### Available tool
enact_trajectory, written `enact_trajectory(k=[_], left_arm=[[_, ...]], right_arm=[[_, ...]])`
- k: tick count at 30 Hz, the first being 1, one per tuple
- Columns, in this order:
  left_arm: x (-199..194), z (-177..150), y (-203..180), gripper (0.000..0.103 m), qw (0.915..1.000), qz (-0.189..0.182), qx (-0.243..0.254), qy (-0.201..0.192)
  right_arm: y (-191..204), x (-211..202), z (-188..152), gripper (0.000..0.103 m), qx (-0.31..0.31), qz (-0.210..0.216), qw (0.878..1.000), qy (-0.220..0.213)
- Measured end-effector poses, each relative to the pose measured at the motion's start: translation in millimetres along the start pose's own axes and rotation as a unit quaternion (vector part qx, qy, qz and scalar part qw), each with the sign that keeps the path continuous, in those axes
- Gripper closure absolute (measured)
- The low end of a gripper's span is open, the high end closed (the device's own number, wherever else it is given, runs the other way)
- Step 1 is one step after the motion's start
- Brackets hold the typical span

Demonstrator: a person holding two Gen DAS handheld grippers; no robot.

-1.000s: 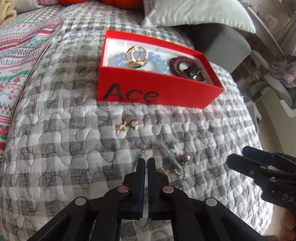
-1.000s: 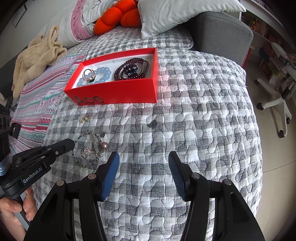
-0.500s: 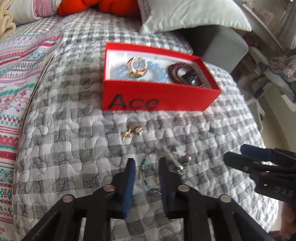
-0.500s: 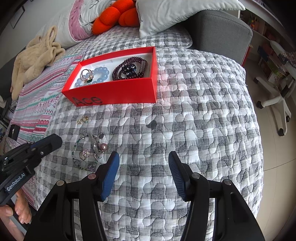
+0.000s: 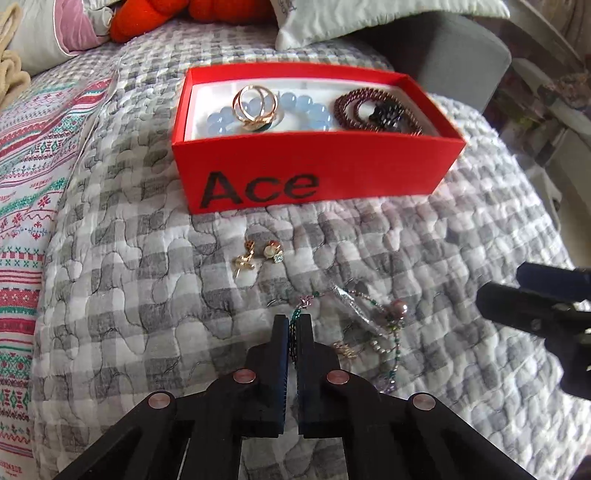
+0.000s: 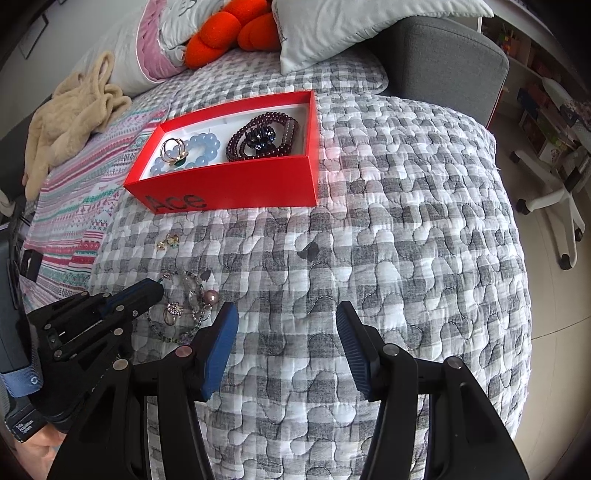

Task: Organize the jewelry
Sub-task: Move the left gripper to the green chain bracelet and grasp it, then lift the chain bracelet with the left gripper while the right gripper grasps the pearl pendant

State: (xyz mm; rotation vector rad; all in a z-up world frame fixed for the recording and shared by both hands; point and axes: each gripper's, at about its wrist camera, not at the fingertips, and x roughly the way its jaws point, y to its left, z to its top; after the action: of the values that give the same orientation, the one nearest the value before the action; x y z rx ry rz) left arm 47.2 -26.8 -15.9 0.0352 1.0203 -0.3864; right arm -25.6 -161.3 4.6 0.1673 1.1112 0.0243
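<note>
A red box (image 5: 314,173) marked "Ace" sits on the grey checked quilt (image 5: 129,295). It holds a blue bead bracelet (image 5: 221,123), gold rings (image 5: 255,107) and a dark red bracelet (image 5: 369,107). In front of it lie small gold earrings (image 5: 258,254) and a tangle of chains and beads (image 5: 369,321). My left gripper (image 5: 294,321) points down at the tangle's left edge, its jaws closing tight on a green beaded chain strand (image 5: 294,334). My right gripper (image 6: 286,325) hovers open over bare quilt, right of the tangle (image 6: 188,306), holding nothing.
A white pillow (image 6: 351,26), an orange plush (image 6: 229,33) and a beige garment (image 6: 70,107) lie at the back. A striped blanket (image 6: 85,192) covers the left side. A grey upholstered end (image 6: 450,59) stands behind, and an office chair base (image 6: 554,199) is on the floor at right.
My left gripper opened, moved over the green beaded strand, then shut on it. The right gripper has stayed put and open.
</note>
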Motion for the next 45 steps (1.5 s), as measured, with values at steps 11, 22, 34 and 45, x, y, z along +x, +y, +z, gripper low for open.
enact_trajectory(k=[11, 22, 34, 45], left_arm=[[-59.3, 14.9, 3.8, 0.103, 0.9928, -0.078, -0.023, -0.088], [-53.5, -0.7, 58.3, 0.103, 0.9926, -0.066, -0.088, -0.053], [-23.7, -14.8, 91.4, 0.103, 0.9938, -0.017, -0.11, 0.0], [-16.9, -15.3, 98.9, 0.103, 0.9921, -0.039, -0.118, 0.014]], right_arm=[[2.8, 2.8, 1.3, 0.045, 0.003, 0.011, 1.0, 0.003], [31.8, 18.2, 2.0, 0.045, -0.01, 0.043, 0.999, 0.019], [102.5, 28.3, 1.5, 0.064, -0.129, 0.17, 0.977, 0.01], [131.2, 53.9, -10.3, 0.093, -0.213, 0.105, 0.971, 0.016]])
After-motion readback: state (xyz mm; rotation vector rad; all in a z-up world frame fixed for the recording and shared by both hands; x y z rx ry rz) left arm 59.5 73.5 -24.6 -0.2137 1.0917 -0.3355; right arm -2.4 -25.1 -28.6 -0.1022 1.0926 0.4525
